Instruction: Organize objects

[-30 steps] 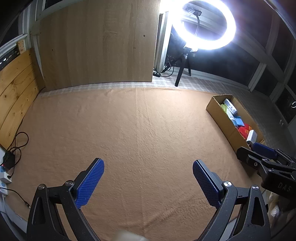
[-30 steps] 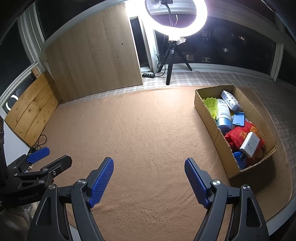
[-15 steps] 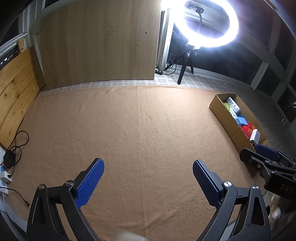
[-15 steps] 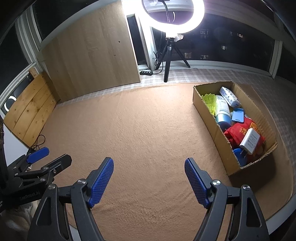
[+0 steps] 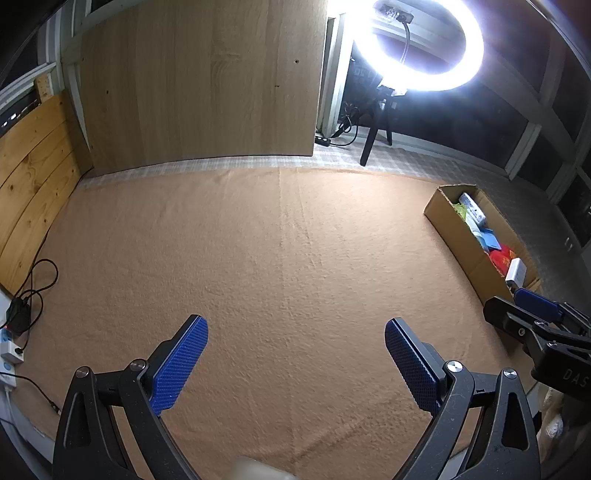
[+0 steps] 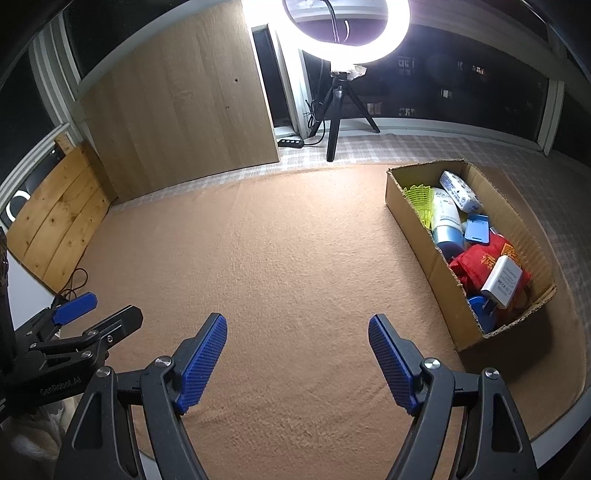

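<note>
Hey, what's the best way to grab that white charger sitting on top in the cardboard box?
Probably across the white charger's two long, flat sides, coming from above. It lies tilted atop the red bag, clear of the cardboard box walls, prongs toward the near end.

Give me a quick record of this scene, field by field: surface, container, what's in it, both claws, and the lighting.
surface: tan blanket, nothing loose lying on it in view
container: open cardboard box on the blanket, to the right
contents: yellow shuttlecock, white tube, wrapped tissue pack, blue case, red cloth bag, white charger
left claw: open, nothing between the pads
right claw: open, nothing between the pads
lighting: ring light on a tripod at the back
</note>
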### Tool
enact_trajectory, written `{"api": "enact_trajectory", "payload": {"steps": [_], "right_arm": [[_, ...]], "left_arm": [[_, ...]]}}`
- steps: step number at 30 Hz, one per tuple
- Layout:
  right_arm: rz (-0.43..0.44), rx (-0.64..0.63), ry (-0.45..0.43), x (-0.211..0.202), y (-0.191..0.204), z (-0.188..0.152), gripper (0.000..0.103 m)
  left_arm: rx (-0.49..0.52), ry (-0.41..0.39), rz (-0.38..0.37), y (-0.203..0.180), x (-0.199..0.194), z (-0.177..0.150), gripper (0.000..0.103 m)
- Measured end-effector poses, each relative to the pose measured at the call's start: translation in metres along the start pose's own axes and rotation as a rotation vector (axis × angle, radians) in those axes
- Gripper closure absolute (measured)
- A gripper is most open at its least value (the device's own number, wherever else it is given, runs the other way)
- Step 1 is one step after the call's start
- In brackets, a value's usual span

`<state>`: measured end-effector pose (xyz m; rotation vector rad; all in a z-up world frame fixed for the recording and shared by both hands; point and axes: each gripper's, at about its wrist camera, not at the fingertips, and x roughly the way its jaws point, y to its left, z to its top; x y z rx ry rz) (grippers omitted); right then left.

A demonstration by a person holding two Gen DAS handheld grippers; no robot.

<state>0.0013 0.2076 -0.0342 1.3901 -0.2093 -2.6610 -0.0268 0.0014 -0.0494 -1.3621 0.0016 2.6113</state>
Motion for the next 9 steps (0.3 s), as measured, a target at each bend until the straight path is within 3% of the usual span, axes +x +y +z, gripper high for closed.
{"api": "enact_trajectory", "payload": {"steps": [9], "right_arm": [[-0.003,0.009,0.030,0.015,-0.001,0.001,0.027]], "left_arm": [[-0.006,0.008,0.018,0.005,0.012,-0.003,0.003]]}}
